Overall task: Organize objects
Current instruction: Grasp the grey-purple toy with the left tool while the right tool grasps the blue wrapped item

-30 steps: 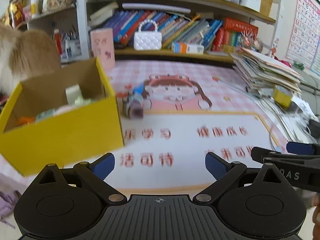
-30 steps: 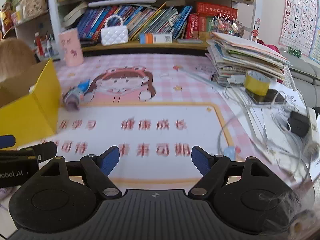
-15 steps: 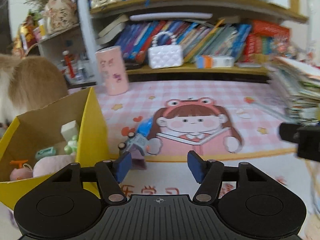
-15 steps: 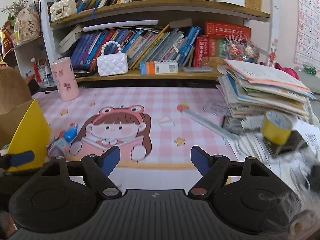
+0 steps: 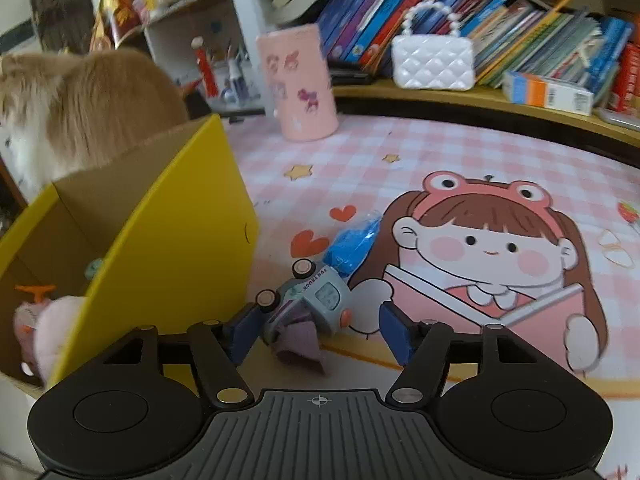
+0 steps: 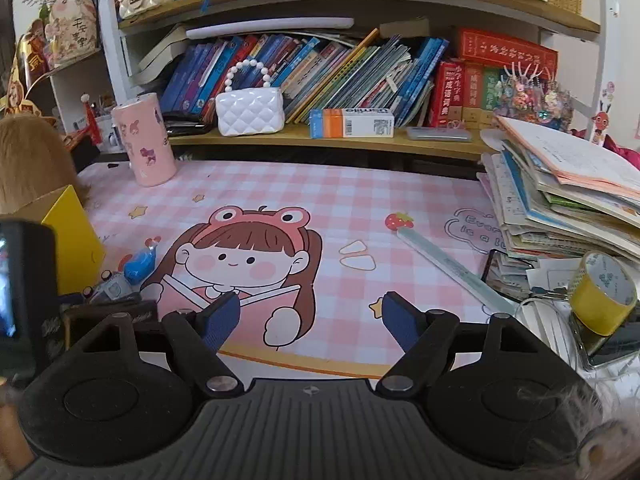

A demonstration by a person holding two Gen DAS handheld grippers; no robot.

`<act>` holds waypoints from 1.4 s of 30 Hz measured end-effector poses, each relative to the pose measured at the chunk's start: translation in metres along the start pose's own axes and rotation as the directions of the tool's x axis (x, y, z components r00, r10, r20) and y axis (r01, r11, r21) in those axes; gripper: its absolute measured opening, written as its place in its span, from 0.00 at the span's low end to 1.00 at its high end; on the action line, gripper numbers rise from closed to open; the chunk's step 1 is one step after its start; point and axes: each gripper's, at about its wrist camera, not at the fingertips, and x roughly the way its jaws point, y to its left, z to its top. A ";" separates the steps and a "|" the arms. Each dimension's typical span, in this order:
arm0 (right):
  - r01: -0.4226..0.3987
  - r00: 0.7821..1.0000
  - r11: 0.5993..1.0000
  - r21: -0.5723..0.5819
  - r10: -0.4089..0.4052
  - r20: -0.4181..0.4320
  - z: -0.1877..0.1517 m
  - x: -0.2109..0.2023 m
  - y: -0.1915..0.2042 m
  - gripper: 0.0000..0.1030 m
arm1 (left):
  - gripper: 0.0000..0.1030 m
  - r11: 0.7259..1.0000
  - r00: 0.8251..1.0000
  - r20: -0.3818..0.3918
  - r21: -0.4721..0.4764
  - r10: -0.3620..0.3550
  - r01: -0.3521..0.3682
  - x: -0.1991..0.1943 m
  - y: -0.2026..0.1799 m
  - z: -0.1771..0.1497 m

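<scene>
Left wrist view, near to far: left gripper point(image 5: 316, 334) jaws opening, toy truck point(image 5: 310, 300) lying on its side between the pads w/ gaps both sides, not squeezed; yellow box point(image 5: 168, 248) just left, toys inside visible only here; blue packet point(image 5: 354, 242) behind truck. Right wrist view: right gripper point(image 6: 310, 324) apart, nothing between, over pink mat point(image 6: 360, 200); only here: tape roll point(image 6: 602, 294), paper stack point(image 6: 560, 200) at right.

Matt cardboard box point(image 5: 172, 240); glossy quilted plastic purse point(image 5: 433, 63).
</scene>
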 end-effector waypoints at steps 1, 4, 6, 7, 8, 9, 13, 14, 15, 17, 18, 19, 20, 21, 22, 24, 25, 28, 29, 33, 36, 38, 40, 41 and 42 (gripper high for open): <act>-0.003 1.000 1.000 -0.004 0.003 -0.001 0.000 0.001 -0.001 0.75 | 0.73 1.000 1.000 0.005 0.000 0.009 -0.009 0.003 -0.002 0.001; -0.008 1.000 1.000 -0.008 0.008 -0.002 0.001 0.004 -0.003 0.75 | 0.87 0.999 0.999 0.006 0.014 0.038 -0.038 0.013 -0.010 0.005; -0.008 1.000 1.000 -0.006 0.008 -0.002 0.002 0.005 -0.006 0.75 | 0.89 0.996 0.997 0.006 0.049 0.080 -0.080 0.022 -0.018 0.007; -0.006 1.000 1.000 -0.004 0.006 -0.002 0.002 0.006 -0.007 0.75 | 0.89 0.992 0.994 0.008 0.070 0.106 -0.106 0.026 -0.021 0.007; -0.005 1.000 1.000 -0.001 0.005 -0.001 0.003 0.007 -0.008 0.75 | 0.89 0.988 0.992 0.008 0.089 0.126 -0.127 0.030 -0.023 0.007; -0.004 1.000 1.000 0.002 0.004 0.001 0.003 0.007 -0.010 0.75 | 0.89 0.985 0.990 0.006 0.103 0.141 -0.141 0.033 -0.024 0.007; 0.004 1.000 1.000 0.016 -0.004 0.006 0.005 0.009 -0.016 0.75 | 0.82 0.985 0.990 0.000 0.104 0.140 -0.139 0.040 -0.021 0.011; 0.005 1.000 1.000 0.019 -0.005 0.007 0.006 0.009 -0.017 0.75 | 0.77 0.985 0.990 -0.003 0.098 0.141 -0.140 0.041 -0.019 0.012; 0.007 1.000 1.000 0.022 -0.007 0.008 0.006 0.009 -0.018 0.75 | 0.58 0.986 0.989 -0.010 0.081 0.146 -0.145 0.042 -0.015 0.013; 0.010 1.000 1.000 0.029 -0.010 0.008 0.005 0.009 -0.020 0.75 | 0.57 0.991 0.992 -0.014 0.044 0.123 -0.123 0.044 -0.006 0.013; 0.010 1.000 0.999 0.031 -0.010 0.007 0.005 0.009 -0.020 0.75 | 0.57 0.993 0.994 -0.012 0.046 0.112 -0.111 0.043 -0.005 0.014; 0.010 1.000 0.999 0.034 -0.010 0.005 0.005 0.009 -0.020 0.75 | 0.56 0.993 0.994 -0.011 0.045 0.106 -0.106 0.041 -0.004 0.013; 0.009 1.000 0.999 0.036 -0.009 0.003 0.005 0.010 -0.020 0.75 | 0.56 0.996 0.996 -0.007 0.026 0.086 -0.086 0.037 -0.002 0.012; 0.007 1.000 0.999 0.036 -0.007 0.004 0.005 0.010 -0.019 0.75 | 0.56 0.998 0.998 -0.001 0.010 0.062 -0.062 0.031 0.000 0.011; 0.006 1.000 0.999 0.036 -0.006 0.006 0.005 0.010 -0.019 0.75 | 0.56 0.999 0.999 0.003 0.004 0.032 -0.032 0.022 0.001 0.009; 0.002 1.000 0.999 0.034 -0.003 0.008 0.006 0.013 -0.018 0.75 | 0.56 0.999 0.999 0.004 -0.003 -0.033 0.033 0.007 0.004 0.004; -0.001 1.000 0.999 0.032 0.000 0.008 0.006 0.015 -0.018 0.75 | 0.56 0.998 0.998 0.003 0.002 -0.066 0.066 -0.002 0.006 0.001; -0.028 1.000 0.999 0.015 0.028 0.008 0.008 0.028 -0.012 0.75 | 0.56 0.985 0.986 -0.011 0.035 -0.167 0.167 -0.030 0.013 -0.009; -0.042 0.999 0.999 0.008 0.042 0.004 0.009 0.033 -0.010 0.75 | 0.56 0.980 0.981 -0.021 0.052 -0.192 0.193 -0.039 0.017 -0.014; -0.153 0.988 0.987 -0.051 0.152 -0.024 0.016 0.061 0.011 0.75 | 0.57 0.961 0.963 -0.071 0.084 -0.259 0.264 -0.068 0.041 -0.041; -0.272 0.962 0.949 -0.160 0.267 -0.055 0.022 0.091 0.042 0.75 | 0.57 0.958 0.956 -0.113 0.062 -0.271 0.279 -0.077 0.061 -0.056; -0.318 0.948 0.920 -0.227 0.310 -0.073 0.023 0.109 0.065 0.72 | 0.57 0.961 0.955 -0.124 0.034 -0.270 0.276 -0.081 0.071 -0.063; -0.351 0.936 0.896 -0.271 0.338 -0.095 0.023 0.129 0.088 0.70 | 0.57 0.963 0.956 -0.121 0.017 -0.266 0.270 -0.085 0.078 -0.066; -0.359 0.933 0.890 -0.280 0.342 -0.109 0.022 0.137 0.098 0.66 | 0.57 0.963 0.957 -0.115 0.016 -0.266 0.269 -0.087 0.080 -0.067; -0.364 0.931 0.888 -0.282 0.344 -0.120 0.021 0.146 0.108 0.66 | 0.57 0.963 0.958 -0.104 0.014 -0.268 0.270 -0.090 0.082 -0.068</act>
